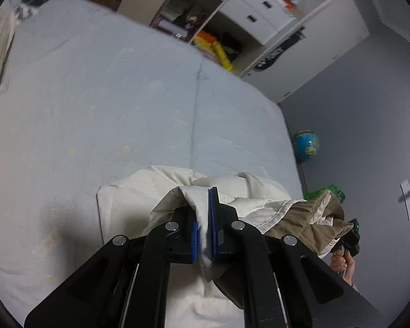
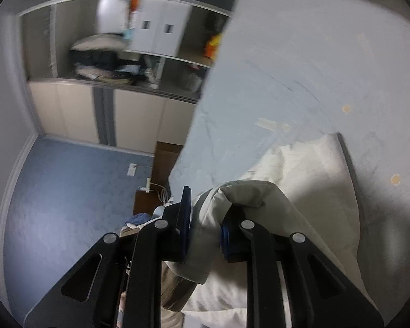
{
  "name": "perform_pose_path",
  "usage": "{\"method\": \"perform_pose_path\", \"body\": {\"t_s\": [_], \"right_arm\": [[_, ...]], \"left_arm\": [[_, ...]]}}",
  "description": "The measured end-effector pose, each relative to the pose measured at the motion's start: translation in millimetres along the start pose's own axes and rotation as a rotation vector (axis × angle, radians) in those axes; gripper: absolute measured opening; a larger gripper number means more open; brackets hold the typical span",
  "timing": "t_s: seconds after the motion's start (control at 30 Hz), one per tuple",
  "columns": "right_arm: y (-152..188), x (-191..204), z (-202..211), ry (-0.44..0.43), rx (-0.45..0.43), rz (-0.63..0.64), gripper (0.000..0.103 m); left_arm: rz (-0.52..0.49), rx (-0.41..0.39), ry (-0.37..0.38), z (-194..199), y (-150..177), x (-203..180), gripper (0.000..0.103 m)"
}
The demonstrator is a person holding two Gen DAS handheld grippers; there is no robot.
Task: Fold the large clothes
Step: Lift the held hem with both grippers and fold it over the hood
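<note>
while both grippers clamp cloth, the garment (image 1: pixel 155 191), a cream padded piece with a tan-brown side, lies bunched at the near edge of the bed (image 1: pixel 109 95). the left gripper (image 1: pixel 205 218) has its blue pads pressed on a thin cream fold that rises between them and hangs down behind. to its right the tan side (image 1: pixel 309 218) drapes toward the bed's edge, where a hand (image 1: pixel 341 262) grips a dark handle. the right gripper (image 2: pixel 205 224) is closed on a thicker roll of the same garment (image 2: pixel 300 191), the fabric bulging over its right finger; the rest spreads cream across the pale blue bed (image 2: pixel 287 68). beyond the bed stand shelves (image 1: pixel 232 13) and a globe (image 1: pixel 305 143) on the floor.
</note>
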State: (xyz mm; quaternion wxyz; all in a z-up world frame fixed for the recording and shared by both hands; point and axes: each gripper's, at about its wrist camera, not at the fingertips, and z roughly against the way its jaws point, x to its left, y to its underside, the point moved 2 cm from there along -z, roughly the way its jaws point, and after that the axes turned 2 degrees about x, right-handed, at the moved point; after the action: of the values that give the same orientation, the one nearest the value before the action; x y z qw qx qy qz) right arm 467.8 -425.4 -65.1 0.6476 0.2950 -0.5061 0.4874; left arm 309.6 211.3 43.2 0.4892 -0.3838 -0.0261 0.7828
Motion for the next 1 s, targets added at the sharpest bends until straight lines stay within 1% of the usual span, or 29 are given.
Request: {"method": "perform_pose_path", "body": {"t_s": [0.03, 0.13, 0.2, 0.27, 0.3, 0.37, 0.4, 0.43, 0.47, 0.5, 0.53, 0.57, 0.6, 0.63, 0.67, 0.7, 0.73, 0.77, 0.8, 0.87, 0.97, 1.0], "right_arm": [[-3.6, -8.3, -8.0, 0.011, 0.010, -0.031, 0.019], [-11.1, -26.3, -25.4, 0.051, 0.035, -0.102, 0.020], [-14.1, -34.2, -33.4, 0.073, 0.041, -0.129, 0.020], [-14.3, -42.2, -38.6, 0.093, 0.054, -0.163, 0.022], [-14.4, -47.2, -39.4, 0.081, 0.060, -0.193, 0.026], [-14.3, -51.9, -37.6, 0.028, 0.068, -0.243, 0.042], [-14.0, -52.6, -34.7, -0.013, 0.068, -0.263, 0.057], [-14.5, -51.9, -31.1, -0.040, 0.061, -0.269, 0.062], [-15.5, -49.1, -25.3, -0.058, 0.046, -0.267, 0.066], [-16.5, -45.3, -19.3, -0.065, 0.032, -0.260, 0.069], [-16.9, -40.8, -14.8, -0.062, 0.024, -0.251, 0.071], [-16.9, -36.2, -10.8, -0.041, 0.013, -0.233, 0.072], [-16.4, -30.5, -5.8, -0.005, -0.003, -0.205, 0.074], [-15.3, -21.8, -0.2, 0.025, -0.017, -0.165, 0.074], [-13.7, -13.0, 3.5, 0.027, -0.021, -0.131, 0.074], [-12.7, -7.2, 5.4, 0.032, -0.025, -0.111, 0.074], [-9.5, 3.3, 8.4, 0.046, -0.034, -0.071, 0.074], [-6.0, 13.9, 9.2, 0.054, -0.036, -0.024, 0.074], [0.3, 29.2, 8.0, 0.068, -0.029, 0.044, 0.074], [13.4, 51.4, 1.0, 0.101, -0.008, 0.154, 0.074], [43.1, 80.6, -16.0, 0.203, 0.040, 0.352, 0.074], [57.9, 92.0, -26.7, 0.273, 0.058, 0.445, 0.074]], "left_arm": [[0.011, 0.015, -0.013, -9.7, -1.5, 5.7, 0.008], [0.054, 0.054, -0.032, -31.8, -5.3, 19.8, 0.011], [0.086, 0.086, -0.018, -43.3, -7.7, 26.7, 0.012], [0.098, 0.090, 0.001, -45.0, -7.8, 28.9, 0.014], [0.090, 0.090, 0.007, -43.7, -6.8, 29.4, 0.015], [0.079, 0.081, 0.026, -39.3, -6.0, 29.5, 0.017], [0.077, 0.074, 0.042, -35.3, -5.1, 29.2, 0.018], [0.079, 0.067, 0.066, -29.6, -3.9, 30.1, 0.019], [0.088, 0.064, 0.091, -25.9, -3.9, 31.3, 0.022], [0.100, 0.058, 0.125, -23.2, -4.9, 32.5, 0.033], [0.113, 0.045, 0.179, -16.1, -5.2, 32.7, 0.041], [0.119, 0.030, 0.207, -11.3, -6.1, 30.1, 0.060], [0.120, 0.000, 0.213, -2.3, -7.8, 28.1, 0.078], [0.113, -0.065, 0.213, 12.9, -10.4, 24.8, 0.084], [0.106, -0.110, 0.229, 24.0, -12.3, 21.9, 0.087], [0.105, -0.133, 0.253, 33.9, -14.0, 17.6, 0.088], [0.102, -0.138, 0.249, 38.6, -14.3, 13.7, 0.088], [0.084, -0.140, 0.226, 42.8, -13.6, 7.2, 0.087], [0.027, -0.139, 0.192, 47.1, -10.9, -7.2, 0.087], [-0.062, -0.139, 0.156, 48.8, -2.9, -31.8, 0.087], [-0.187, -0.133, 0.105, 41.6, 17.2, -74.2, 0.083], [-0.223, -0.130, 0.086, 36.2, 24.1, -86.8, 0.082]]}}
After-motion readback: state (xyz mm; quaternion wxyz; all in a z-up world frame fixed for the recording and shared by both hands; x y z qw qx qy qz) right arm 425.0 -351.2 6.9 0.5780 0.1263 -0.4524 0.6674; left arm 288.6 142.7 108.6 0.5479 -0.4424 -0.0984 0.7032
